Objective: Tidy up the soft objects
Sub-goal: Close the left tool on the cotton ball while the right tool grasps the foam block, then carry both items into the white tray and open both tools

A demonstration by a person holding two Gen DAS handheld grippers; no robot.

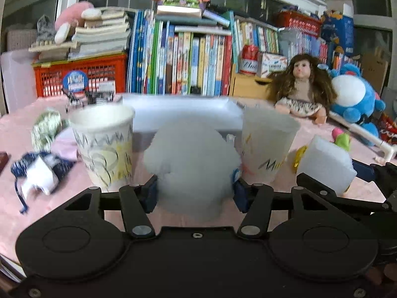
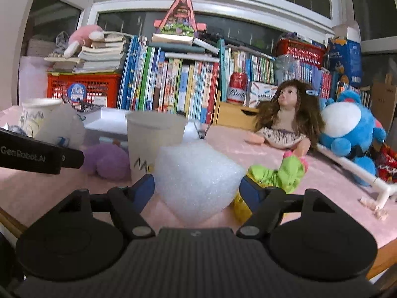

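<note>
A fluffy white ball (image 1: 191,164) sits pinched in the left gripper (image 1: 196,188) jaws above the pink desk (image 1: 62,198); the right gripper (image 2: 197,186) jaws clamp a foam block (image 2: 196,178).

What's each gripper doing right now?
Left gripper: shut on the white fluffy toy.
Right gripper: around the foam block; grip cannot be told.

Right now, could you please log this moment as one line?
left gripper: shut on white plush | right gripper: shut on foam block
</note>
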